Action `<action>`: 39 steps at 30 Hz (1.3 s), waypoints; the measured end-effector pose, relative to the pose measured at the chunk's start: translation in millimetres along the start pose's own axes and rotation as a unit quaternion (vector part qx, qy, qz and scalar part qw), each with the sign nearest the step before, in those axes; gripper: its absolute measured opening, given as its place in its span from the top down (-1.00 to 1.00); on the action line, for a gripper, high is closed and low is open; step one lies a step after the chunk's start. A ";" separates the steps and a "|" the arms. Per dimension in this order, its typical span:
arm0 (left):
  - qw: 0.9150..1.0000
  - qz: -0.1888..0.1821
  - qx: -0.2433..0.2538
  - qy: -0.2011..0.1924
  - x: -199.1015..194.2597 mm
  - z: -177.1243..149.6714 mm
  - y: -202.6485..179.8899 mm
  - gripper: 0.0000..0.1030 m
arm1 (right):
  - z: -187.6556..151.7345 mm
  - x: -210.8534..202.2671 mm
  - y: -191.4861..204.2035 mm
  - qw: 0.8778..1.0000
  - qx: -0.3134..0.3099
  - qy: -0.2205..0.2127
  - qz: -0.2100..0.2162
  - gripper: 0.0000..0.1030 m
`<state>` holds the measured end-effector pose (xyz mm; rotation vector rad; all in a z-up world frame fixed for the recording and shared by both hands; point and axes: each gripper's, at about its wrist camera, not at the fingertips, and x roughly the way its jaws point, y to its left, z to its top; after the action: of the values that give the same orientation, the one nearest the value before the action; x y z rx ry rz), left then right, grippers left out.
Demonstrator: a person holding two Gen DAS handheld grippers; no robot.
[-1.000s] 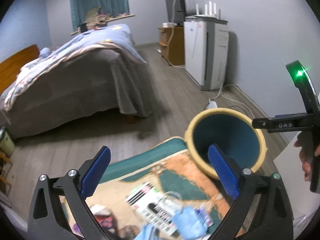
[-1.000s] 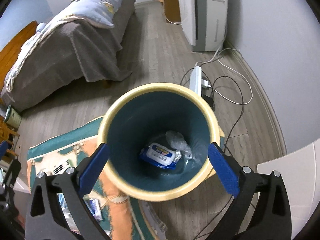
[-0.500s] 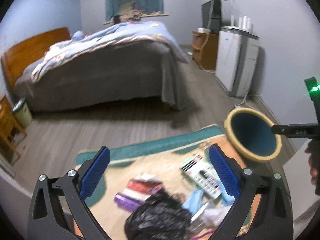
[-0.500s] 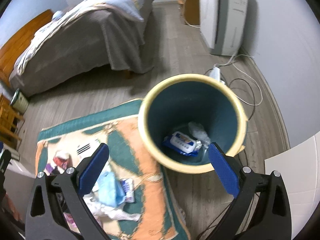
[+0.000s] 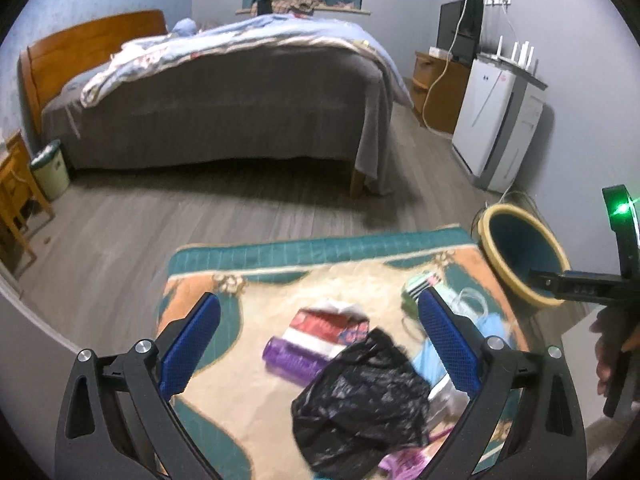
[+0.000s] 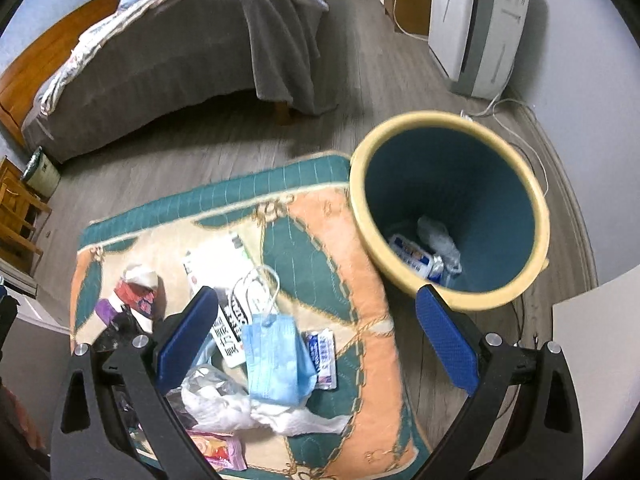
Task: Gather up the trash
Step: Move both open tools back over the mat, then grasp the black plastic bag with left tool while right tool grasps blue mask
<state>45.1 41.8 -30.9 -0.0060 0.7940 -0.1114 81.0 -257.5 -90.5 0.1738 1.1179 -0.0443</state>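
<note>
A bedroom floor carries a patterned rug (image 6: 332, 240) strewn with trash. Only the left wrist view shows the crumpled black bag (image 5: 364, 404) whole, a purple roll (image 5: 292, 358) to its left lying slantwise. Only the right wrist view looks into the upright bin (image 6: 448, 208), at the rug's right corner, holding a blue-white packet (image 6: 412, 254); its print is unreadable. The blue mask (image 6: 276, 364) lies lengthwise toward the camera. Left gripper (image 5: 320, 344) and right gripper (image 6: 318, 340) gape wide, holding nothing.

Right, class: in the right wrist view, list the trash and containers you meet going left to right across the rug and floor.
Purple packet → red and white wrapper → blue face mask → small blue and white sachet → yellow-rimmed bin at the rug's right edge.
</note>
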 end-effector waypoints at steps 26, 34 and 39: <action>0.980 -0.037 0.057 0.188 92.0 -56.8 -34.9 -0.86 | -28.6 66.5 39.5 0.993 -0.064 0.098 0.003 -0.64; 0.973 -0.050 0.044 0.219 105.3 -60.8 -33.7 -0.23 | -35.5 80.5 47.2 0.988 -0.093 0.127 0.006 0.21; 0.973 -0.037 0.046 0.225 107.1 -63.1 -30.3 0.22 | -34.7 73.2 56.2 0.988 -0.110 0.111 0.002 0.44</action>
<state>71.8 3.1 -149.8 0.0811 1.2412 -0.2248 89.1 -192.7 -164.3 -0.0188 1.3349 0.1041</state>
